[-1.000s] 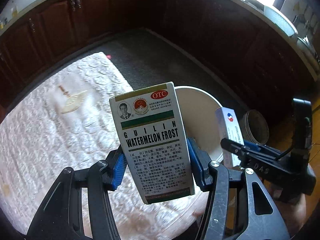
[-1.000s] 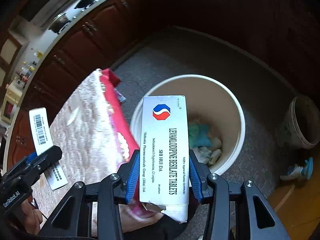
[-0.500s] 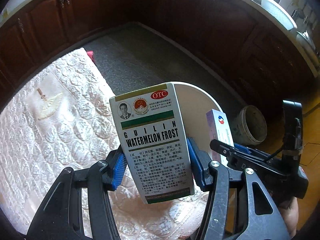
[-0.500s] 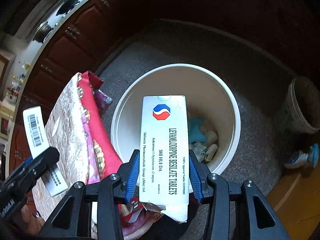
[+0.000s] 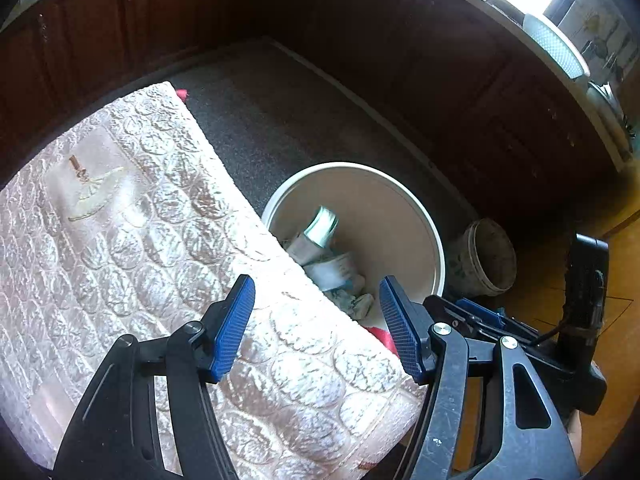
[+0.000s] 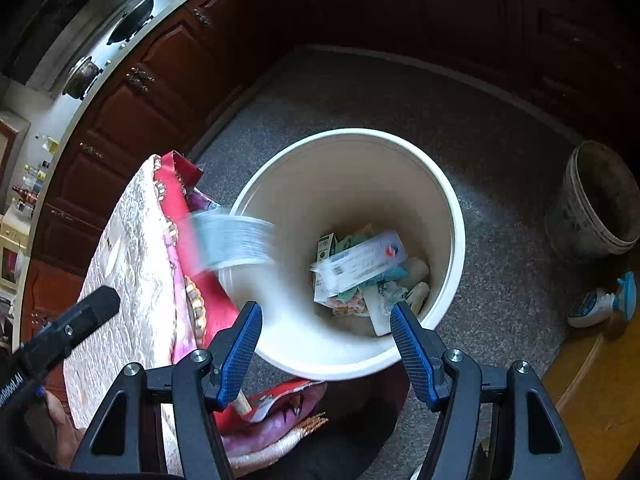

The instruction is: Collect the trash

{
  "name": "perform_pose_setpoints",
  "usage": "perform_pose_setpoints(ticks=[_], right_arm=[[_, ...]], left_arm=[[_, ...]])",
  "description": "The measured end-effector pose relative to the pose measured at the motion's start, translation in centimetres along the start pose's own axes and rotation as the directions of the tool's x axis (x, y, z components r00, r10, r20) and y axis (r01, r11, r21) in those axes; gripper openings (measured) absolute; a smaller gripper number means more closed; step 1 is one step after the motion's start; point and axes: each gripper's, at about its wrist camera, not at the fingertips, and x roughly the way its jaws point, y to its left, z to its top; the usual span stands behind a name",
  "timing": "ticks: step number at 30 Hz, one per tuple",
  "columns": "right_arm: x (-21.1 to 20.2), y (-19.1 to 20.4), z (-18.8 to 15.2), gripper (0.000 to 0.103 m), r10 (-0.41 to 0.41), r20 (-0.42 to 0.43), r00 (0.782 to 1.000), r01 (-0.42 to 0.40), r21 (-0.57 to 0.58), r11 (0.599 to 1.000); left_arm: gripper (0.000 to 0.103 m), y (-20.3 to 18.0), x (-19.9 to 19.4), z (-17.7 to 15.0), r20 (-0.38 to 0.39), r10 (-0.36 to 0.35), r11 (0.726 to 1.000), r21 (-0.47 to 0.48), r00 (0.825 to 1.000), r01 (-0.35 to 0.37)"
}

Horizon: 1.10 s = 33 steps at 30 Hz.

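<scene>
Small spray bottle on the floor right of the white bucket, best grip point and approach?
The spray bottle lies on its side, blue trigger head toward the right. Probably best to come straight down with the right gripper, jaws closing across the round white body near its middle; the trigger end looks irregular and likely to slip.

White bin (image 6: 448,200) on the floor, trash heaped inside. White tablet box (image 6: 360,262) lies tilted on the heap; second box (image 6: 232,240), motion-blurred, at the bin's left rim.
</scene>
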Motion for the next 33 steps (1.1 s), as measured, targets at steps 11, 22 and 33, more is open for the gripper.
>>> perform_pose_setpoints(ticks=[11, 22, 33], right_arm=[[-1.6, 2.5, -1.7, 0.067, -0.014, 0.043, 0.999, 0.017, -0.066, 0.998], [-4.6, 6.2, -3.4, 0.072, -0.003, 0.116, 0.993, 0.019, -0.14, 0.99], [-8.8, 9.1, -5.2, 0.079, -0.005, 0.238, 0.971, 0.055, -0.205, 0.977]], left_arm=[[0.063, 1.5, -4.3, -2.6, 0.086, 0.087, 0.996, -0.008, 0.993, -0.086], [0.063, 1.2, -8.6, -3.5, 0.188, 0.141, 0.99, -0.009, 0.972, -0.141], [0.071, 1.4, -12.7, -5.2, 0.299, 0.172, 0.984, -0.009, 0.938, -0.178]])
